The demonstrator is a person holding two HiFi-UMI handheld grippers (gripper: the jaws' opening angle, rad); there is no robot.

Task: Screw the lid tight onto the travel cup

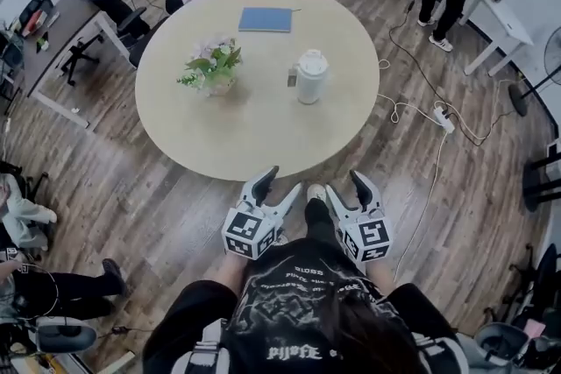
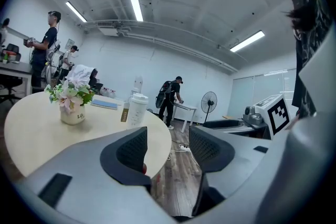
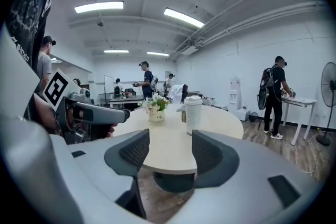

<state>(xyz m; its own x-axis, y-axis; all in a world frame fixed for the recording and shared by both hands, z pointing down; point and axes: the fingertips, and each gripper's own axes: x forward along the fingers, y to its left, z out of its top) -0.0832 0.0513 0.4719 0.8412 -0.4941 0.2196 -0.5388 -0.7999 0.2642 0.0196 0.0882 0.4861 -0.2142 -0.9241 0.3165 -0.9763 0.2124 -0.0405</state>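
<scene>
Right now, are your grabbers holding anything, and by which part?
Nothing is held. The left gripper and right gripper are open and empty; the travel cup stands untouched on the table.

Head overhead, gripper views low, table (image 1: 263,131) shared

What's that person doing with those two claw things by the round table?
A person holds a gripper in each hand, just short of the round table. The left gripper and right gripper are both open and empty. The white travel cup stands on the table, lid on top, near some flowers and a blue book. Nothing touches it yet.
</scene>
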